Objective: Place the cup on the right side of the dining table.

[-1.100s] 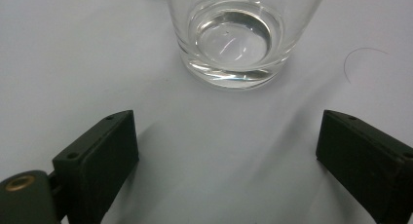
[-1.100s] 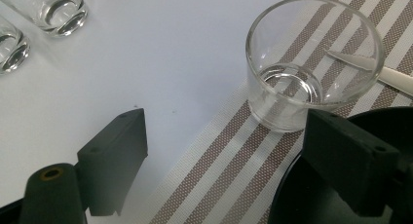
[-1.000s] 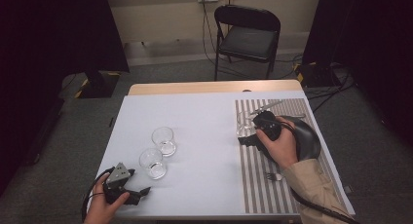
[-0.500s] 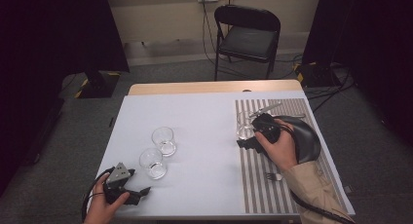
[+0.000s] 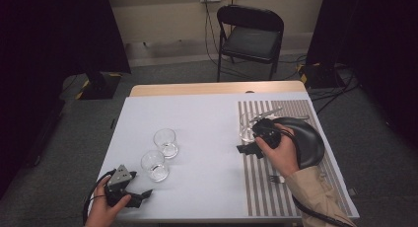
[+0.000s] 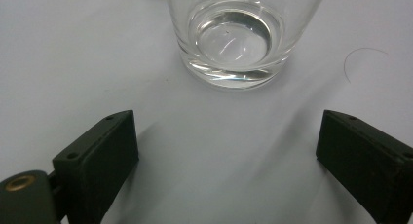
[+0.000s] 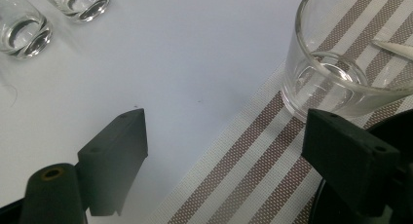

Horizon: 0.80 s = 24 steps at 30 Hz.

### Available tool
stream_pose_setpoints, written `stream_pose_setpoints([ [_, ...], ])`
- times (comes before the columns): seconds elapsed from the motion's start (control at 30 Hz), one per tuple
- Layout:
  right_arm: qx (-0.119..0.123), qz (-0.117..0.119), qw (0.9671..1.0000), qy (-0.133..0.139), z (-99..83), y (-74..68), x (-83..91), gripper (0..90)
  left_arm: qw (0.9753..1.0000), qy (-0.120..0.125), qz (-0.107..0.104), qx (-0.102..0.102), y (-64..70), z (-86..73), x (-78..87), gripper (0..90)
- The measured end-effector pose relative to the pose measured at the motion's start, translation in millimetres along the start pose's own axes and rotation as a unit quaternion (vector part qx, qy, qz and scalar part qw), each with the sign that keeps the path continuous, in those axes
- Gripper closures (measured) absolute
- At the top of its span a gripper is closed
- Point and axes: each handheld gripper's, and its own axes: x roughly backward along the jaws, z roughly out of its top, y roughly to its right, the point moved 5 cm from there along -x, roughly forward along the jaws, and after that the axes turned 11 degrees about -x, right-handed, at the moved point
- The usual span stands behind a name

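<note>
Three glasses stand on the table: two close together on the white cloth, a near one (image 5: 155, 165) and a far one (image 5: 165, 142), and a third (image 7: 341, 73) on the striped mat (image 5: 261, 187), beside the black plate (image 5: 308, 140). The left gripper (image 5: 140, 196) has its jaws apart, empty, just short of the near glass. The right gripper (image 5: 246, 148) is likewise spread, with the mat glass just beyond one jaw. Risk: that jaw is off-centre, so an advance could strike the wall and tip the glass against the plate. Smooth glass may also slip under a light grip.
</note>
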Motion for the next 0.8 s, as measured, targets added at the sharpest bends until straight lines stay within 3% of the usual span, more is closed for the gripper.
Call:
stream_pose_setpoints([
  [0.8, 0.001, 0.018, 0.9998, -0.006, -12.7, -9.4, -8.8, 16.0, 1.0000, 0.001, 0.000, 0.001, 0.1, 0.1, -0.1, 7.5],
])
